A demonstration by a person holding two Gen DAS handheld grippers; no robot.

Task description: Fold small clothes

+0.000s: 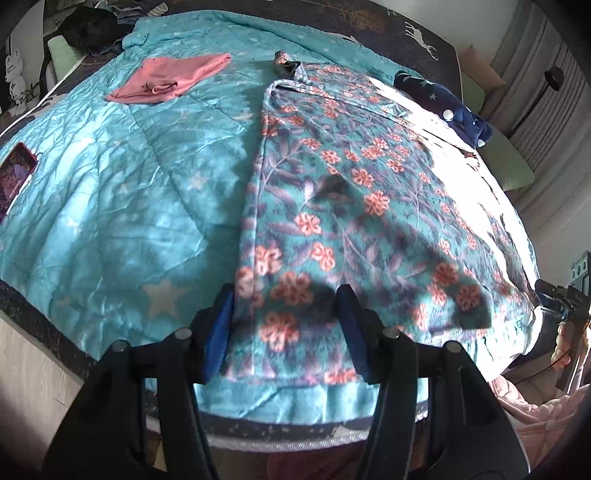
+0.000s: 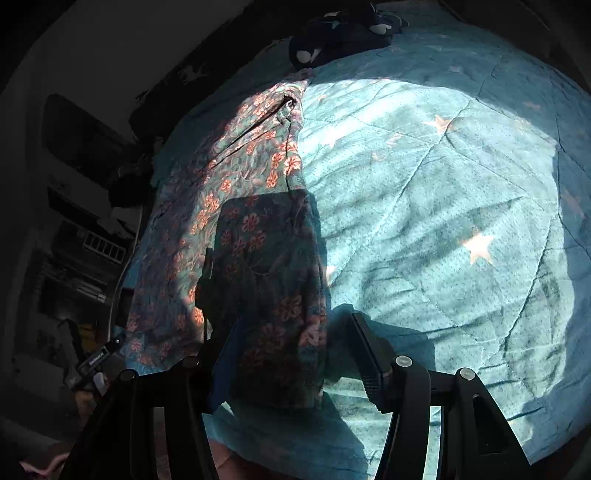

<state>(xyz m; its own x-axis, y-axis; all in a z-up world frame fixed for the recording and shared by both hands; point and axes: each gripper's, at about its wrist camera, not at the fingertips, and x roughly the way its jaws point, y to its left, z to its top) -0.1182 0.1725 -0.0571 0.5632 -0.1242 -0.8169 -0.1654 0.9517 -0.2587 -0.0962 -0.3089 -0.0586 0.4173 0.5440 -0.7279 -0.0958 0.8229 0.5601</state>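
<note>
A teal floral garment (image 1: 332, 192) with orange flowers lies spread flat on the turquoise star quilt (image 1: 110, 206). My left gripper (image 1: 286, 325) is open, its blue-padded fingers standing either side of the garment's near hem, just above it. In the right wrist view the same garment (image 2: 258, 240) lies partly in shadow on the quilt (image 2: 443, 221). My right gripper (image 2: 291, 354) is open over the garment's near corner, its fingers wide apart and holding nothing. The right gripper also shows in the left wrist view (image 1: 554, 295) at the right edge.
A folded pink garment (image 1: 170, 79) lies at the far left of the bed. A navy star-patterned garment (image 1: 447, 103) sits at the far right, also in the right wrist view (image 2: 343, 33). A phone (image 1: 16, 173) lies at the left edge. The bed's near edge (image 1: 295, 432) is below my gripper.
</note>
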